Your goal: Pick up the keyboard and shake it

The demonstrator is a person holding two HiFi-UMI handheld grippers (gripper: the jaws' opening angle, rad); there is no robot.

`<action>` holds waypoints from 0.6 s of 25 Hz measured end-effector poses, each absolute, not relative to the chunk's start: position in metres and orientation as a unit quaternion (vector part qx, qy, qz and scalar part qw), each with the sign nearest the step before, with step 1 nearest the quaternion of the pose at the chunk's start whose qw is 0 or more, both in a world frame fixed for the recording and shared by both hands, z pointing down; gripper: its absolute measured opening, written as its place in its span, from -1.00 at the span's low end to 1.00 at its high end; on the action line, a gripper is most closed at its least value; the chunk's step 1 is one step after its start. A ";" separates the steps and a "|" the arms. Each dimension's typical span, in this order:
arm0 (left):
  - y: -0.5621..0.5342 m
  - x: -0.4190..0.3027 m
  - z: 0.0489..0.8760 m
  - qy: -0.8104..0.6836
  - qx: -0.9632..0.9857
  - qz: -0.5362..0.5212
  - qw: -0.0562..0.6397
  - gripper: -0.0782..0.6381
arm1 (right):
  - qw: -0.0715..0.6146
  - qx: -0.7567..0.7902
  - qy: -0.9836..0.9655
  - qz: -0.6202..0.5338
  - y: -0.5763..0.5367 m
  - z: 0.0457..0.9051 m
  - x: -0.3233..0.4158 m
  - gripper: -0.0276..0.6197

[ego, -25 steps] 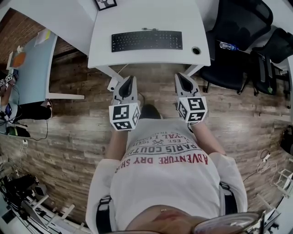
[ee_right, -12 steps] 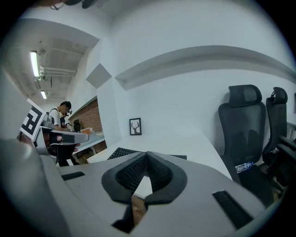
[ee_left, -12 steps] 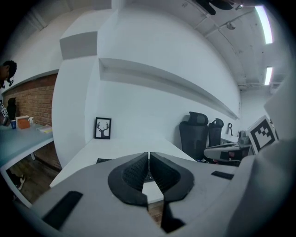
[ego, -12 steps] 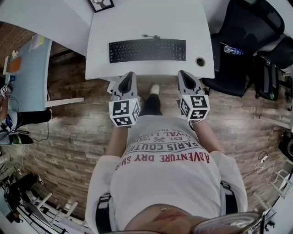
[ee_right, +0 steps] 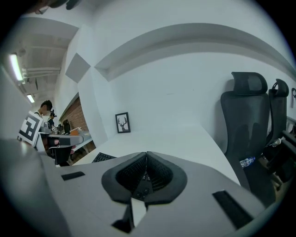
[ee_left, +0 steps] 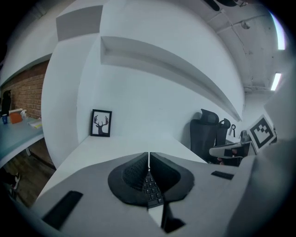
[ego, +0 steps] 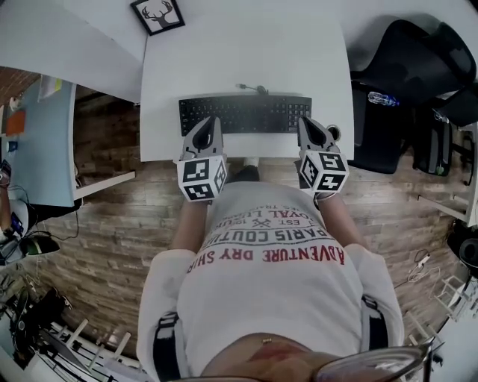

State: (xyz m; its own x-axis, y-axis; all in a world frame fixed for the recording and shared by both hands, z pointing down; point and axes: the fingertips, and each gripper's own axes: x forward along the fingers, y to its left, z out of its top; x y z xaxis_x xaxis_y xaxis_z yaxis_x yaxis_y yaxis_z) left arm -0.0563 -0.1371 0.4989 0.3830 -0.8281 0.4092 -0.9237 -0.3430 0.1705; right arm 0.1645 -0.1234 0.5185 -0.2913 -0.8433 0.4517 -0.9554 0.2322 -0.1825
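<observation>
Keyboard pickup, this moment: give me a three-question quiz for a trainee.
1. True or false: the keyboard is lifted off the white desk.
2. The jaws of the left gripper and right gripper are: A) wide apart; B) shut, holding nothing; C) clamped on the keyboard.
3. Fill in: the framed picture shows a ____.
Key: 1 false; 2 B; 3 deer.
</observation>
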 end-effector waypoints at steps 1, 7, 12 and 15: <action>-0.145 -0.056 0.503 -0.538 0.810 0.128 0.194 -0.69 | 0.130 0.582 -0.771 0.222 -0.131 0.522 0.166 -0.84; -0.182 -0.058 0.531 -0.532 0.808 0.143 0.207 -0.69 | 0.141 0.578 -0.768 0.235 -0.164 0.543 0.175 -0.84; -0.189 -0.074 0.562 -0.529 0.800 0.145 0.243 -0.69 | 0.164 0.526 -0.792 0.263 -0.168 0.572 0.174 -0.83; -0.188 -0.093 0.576 -0.545 0.786 0.136 0.258 -0.69 | 0.166 0.498 -0.805 0.277 -0.165 0.585 0.176 -0.81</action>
